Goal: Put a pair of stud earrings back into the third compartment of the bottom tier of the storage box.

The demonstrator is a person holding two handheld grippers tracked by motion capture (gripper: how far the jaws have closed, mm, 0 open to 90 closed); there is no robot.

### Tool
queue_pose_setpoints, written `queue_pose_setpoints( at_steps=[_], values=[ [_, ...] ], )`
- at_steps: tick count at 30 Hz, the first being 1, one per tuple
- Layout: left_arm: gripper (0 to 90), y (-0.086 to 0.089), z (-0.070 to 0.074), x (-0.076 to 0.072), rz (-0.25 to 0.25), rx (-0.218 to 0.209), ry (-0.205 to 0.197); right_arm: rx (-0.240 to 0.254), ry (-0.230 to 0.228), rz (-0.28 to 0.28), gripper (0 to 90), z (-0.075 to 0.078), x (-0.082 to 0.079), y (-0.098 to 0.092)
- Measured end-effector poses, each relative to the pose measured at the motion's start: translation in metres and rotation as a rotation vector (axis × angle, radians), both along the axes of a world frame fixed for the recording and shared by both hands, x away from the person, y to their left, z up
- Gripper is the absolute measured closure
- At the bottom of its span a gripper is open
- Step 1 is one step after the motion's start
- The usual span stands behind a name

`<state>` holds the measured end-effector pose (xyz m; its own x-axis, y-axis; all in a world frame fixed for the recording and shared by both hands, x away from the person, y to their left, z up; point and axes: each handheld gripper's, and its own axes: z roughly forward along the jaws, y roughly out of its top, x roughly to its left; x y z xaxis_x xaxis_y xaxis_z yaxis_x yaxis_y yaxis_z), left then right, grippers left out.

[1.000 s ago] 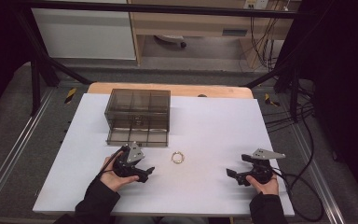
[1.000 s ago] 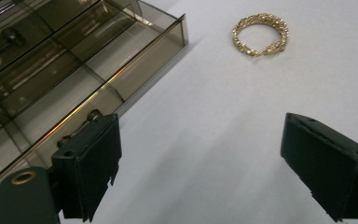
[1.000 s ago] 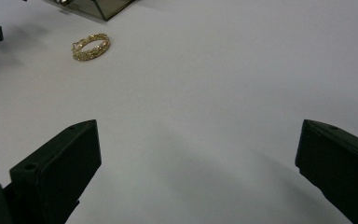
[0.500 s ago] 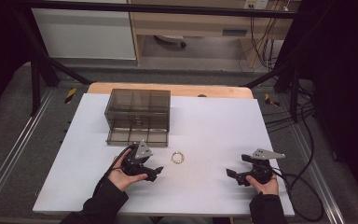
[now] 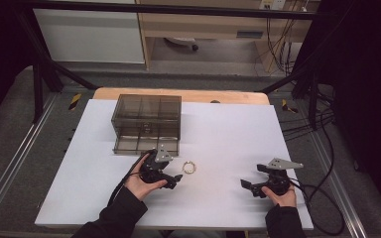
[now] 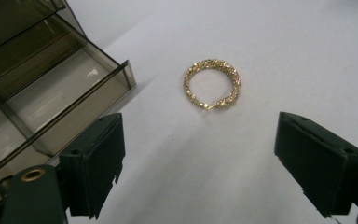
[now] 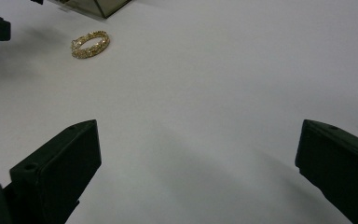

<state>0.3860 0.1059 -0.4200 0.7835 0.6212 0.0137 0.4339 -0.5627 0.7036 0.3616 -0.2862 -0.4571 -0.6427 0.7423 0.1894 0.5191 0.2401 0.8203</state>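
A small gold chain ring point(image 5: 189, 167) lies flat on the white table point(image 5: 218, 134), also seen as the gold ring point(image 6: 212, 84) and the gold ring point(image 7: 90, 44). My left gripper point(image 5: 175, 177) sits just left of it, open; its jaws have just been closing a little with nothing between them. In the left gripper view the ring lies ahead of the left gripper point(image 6: 200, 172), beyond its tips. My right gripper point(image 5: 248, 187) rests open at the front right, well away from the ring; nothing is between the jaws of the right gripper point(image 7: 196, 172).
A smoky see-through drawer box point(image 5: 146, 111) stands at the back left, its bottom drawer point(image 5: 144, 144) pulled out toward me. The drawer's corner point(image 6: 121, 74) is close to my left jaw. Cables point(image 5: 322, 198) trail off the table's right side.
My left hand has moved right and a little away from me, closer to the ring and the drawer front. The right hand has kept still.
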Motion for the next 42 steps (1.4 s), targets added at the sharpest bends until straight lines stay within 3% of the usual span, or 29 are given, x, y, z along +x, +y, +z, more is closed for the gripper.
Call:
queue_pose_setpoints(
  at_steps=[17, 27, 42],
  values=[
    [32.4, -0.025, -0.003, 0.012, -0.019, -0.035, 0.059, -0.003, 0.001, 0.003, 0.8, 0.0, 0.0, 0.0],
    [44.8, -0.042, -0.007, 0.016, -0.033, 0.018, 0.059, -0.001, 0.001, 0.002, 0.8, 0.0, 0.0, 0.0],
    [64.4, -0.049, -0.017, 0.024, -0.035, 0.015, 0.086, -0.002, 0.001, 0.002, 0.8, 0.0, 0.0, 0.0]
  ],
)
